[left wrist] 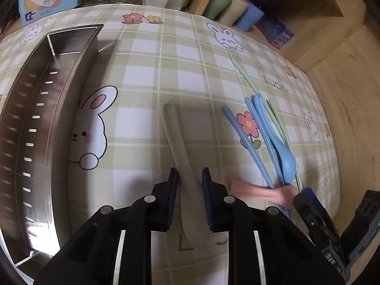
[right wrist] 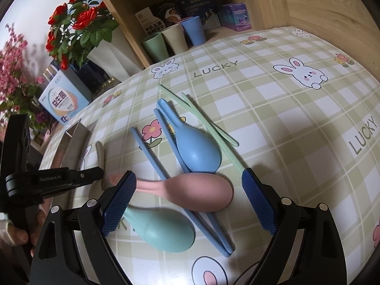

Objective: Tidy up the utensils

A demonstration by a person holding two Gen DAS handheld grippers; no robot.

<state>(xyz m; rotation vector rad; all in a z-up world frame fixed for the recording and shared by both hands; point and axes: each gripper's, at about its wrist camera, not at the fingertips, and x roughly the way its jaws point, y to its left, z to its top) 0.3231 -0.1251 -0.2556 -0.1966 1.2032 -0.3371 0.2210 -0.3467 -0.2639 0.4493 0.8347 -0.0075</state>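
Checked cloth (left wrist: 147, 76) bore loose utensils; left gripper (left wrist: 190, 178), jaws narrow, straddled beige spoon (left wrist: 175, 140), contact unclear, likely pickup for steel tray (left wrist: 71, 76); right gripper (right wrist: 188, 179), jaws wide, hovered over pink spoon (right wrist: 201, 193).

I see the checked tablecloth (right wrist: 273, 109) carrying spoons: beige (left wrist: 187, 166), blue (right wrist: 194, 149), pink (right wrist: 201, 193), green (right wrist: 163, 232); chopsticks (blue (right wrist: 152, 156), green (right wrist: 206, 123)); metal tray (left wrist: 45, 123) far left.
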